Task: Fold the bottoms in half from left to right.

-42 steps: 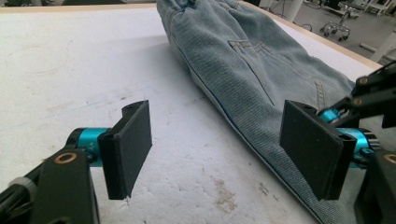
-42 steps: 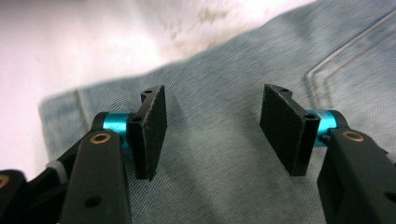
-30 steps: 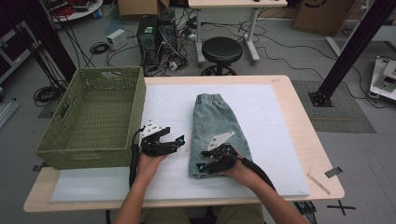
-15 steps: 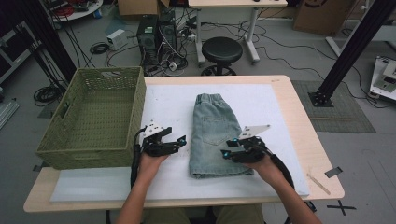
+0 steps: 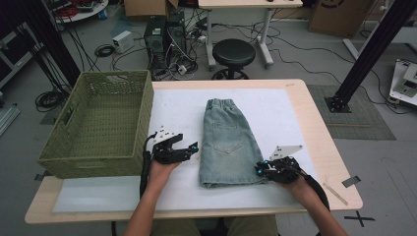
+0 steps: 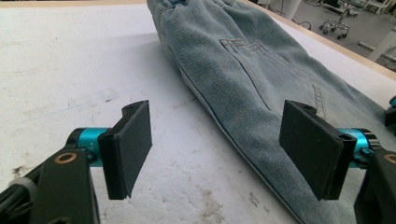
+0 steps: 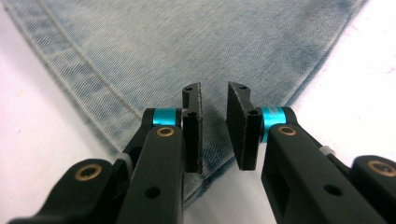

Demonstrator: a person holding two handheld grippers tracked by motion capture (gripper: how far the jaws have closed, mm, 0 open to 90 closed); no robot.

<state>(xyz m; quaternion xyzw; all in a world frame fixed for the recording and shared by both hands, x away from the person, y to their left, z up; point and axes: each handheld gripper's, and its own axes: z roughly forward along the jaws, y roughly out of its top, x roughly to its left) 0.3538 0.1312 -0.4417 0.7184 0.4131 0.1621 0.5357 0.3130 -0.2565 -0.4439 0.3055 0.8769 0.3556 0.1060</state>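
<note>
Denim shorts (image 5: 226, 142) lie flat on the white mat (image 5: 275, 108) in the middle of the table, folded lengthwise into one narrow panel, hem toward me and elastic waistband at the far end. Nearest me, I have the right gripper (image 5: 262, 169) at the hem's right corner. In the right gripper view its jaws have just been closing and now stand narrow, with a slim gap above the denim (image 7: 187, 46); the pads are not yet pressing on cloth, so I hold nothing there.

On the other side, the left gripper (image 5: 189, 150) hovers just beside the shorts' left edge, jaws spread wide and empty. In the left gripper view the side seam of the shorts (image 6: 243, 70) runs between its pads.

I judge this fabric soft and limp but fairly thick for cloth, light overall, not slippery and not fragile. It will sag and unfold if I lift it from one point, so I would pinch the doubled hem corner or the stitched side seam, where the layers are firmest, and use both grippers to keep the fold.

Farther off to the left sits the green woven basket (image 5: 59, 152), touching the mat's edge, open-topped and, as far as I can see, with nothing inside.
</note>
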